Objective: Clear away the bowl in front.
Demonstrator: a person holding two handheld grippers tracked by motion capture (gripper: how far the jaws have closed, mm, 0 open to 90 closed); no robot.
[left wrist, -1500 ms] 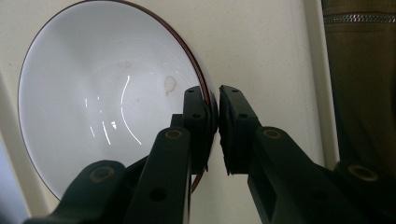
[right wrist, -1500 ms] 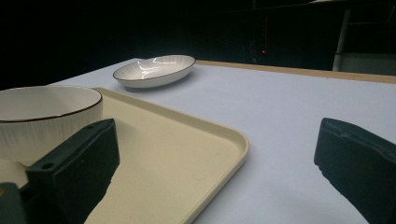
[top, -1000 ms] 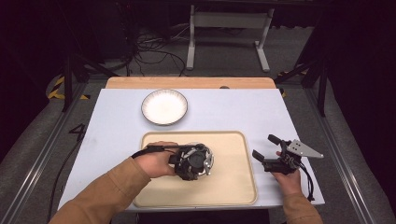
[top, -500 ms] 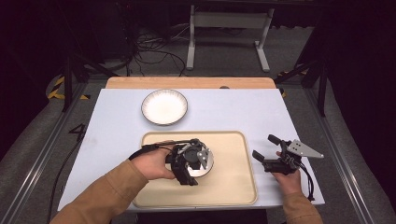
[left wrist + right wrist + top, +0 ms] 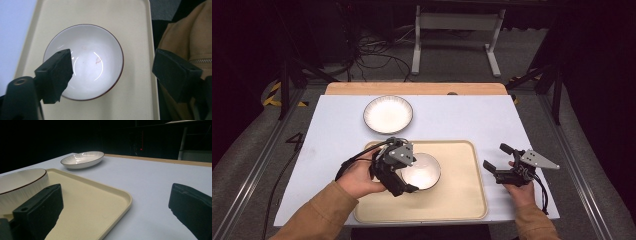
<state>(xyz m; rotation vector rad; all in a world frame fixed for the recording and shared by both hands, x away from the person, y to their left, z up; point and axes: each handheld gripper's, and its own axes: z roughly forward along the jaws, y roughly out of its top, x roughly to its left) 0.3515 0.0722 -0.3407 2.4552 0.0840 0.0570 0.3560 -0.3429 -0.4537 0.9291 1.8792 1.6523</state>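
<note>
A white bowl point(image 5: 421, 171) with a dark rim sits upright on the cream tray point(image 5: 462, 200), in the tray's left half as the high view shows it, and the tray lies on the pale blue bench point(image 5: 452, 120). The left tool point(image 5: 404, 172) hangs just above the bowl's near-left edge, and its jaws have just been opening. In the left gripper view they stand wide apart with the bowl point(image 5: 85, 61) below them; one jaw crosses the bowl's rim in the picture, but nothing is pinched, so the bowl is released. The right tool point(image 5: 498, 159) rests on the bench just right of the tray, its jaws spread and empty. A second dish, a shallow white plate point(image 5: 388, 114), sits on the bench beyond the tray, well apart from both tools.
</note>
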